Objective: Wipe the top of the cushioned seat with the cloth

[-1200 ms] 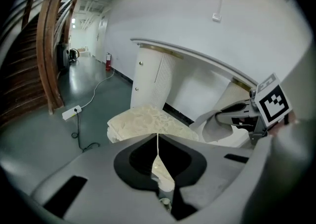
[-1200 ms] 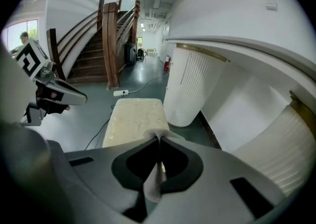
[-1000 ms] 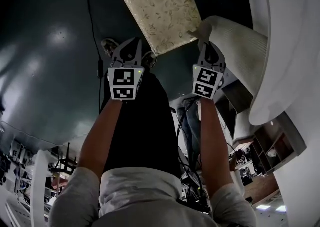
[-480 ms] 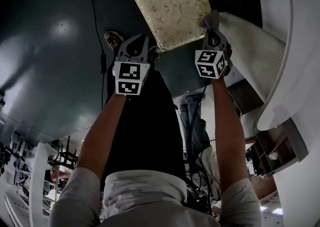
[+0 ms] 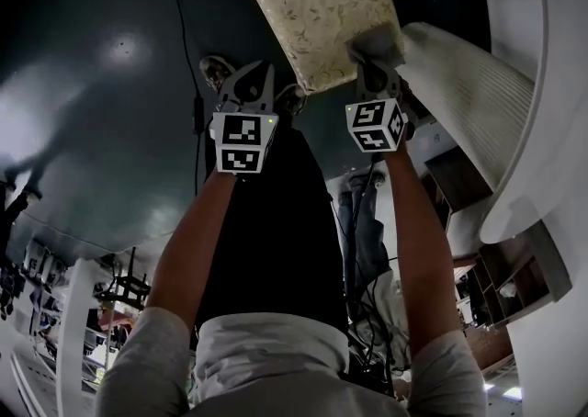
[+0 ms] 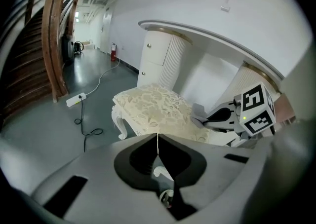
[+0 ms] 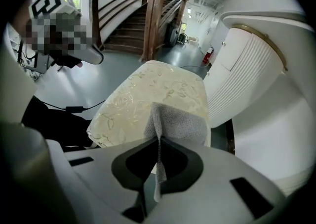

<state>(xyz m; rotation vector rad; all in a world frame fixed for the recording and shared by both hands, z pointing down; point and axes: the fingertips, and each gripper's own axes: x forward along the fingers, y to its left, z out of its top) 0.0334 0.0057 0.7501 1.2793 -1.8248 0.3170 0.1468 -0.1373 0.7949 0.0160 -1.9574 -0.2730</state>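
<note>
Below the head camera, a dark glossy floor (image 5: 101, 130) is seen, bounded on the right by a curved white counter (image 5: 542, 84) carried on a fluted white column (image 5: 459, 84). A wooden staircase (image 7: 148, 16) is shown farther back in the right gripper view. The cushioned seat (image 5: 317, 11), a stool upholstered in cream leaf-patterned fabric on white carved legs, is placed on the floor just beside the counter. The right gripper (image 5: 369, 64) is held at the seat's near right corner. A grey cloth (image 7: 175, 119) is pinched between its jaws and is spread on the cushion top at that corner. The left gripper (image 5: 250, 84) is held near the seat's near left corner, apart from the cushion, with its jaws pressed together and nothing gripped. A white power strip (image 6: 76, 100) with a dark cable (image 6: 89, 131) is laid on the floor, apart from the seat.
</note>
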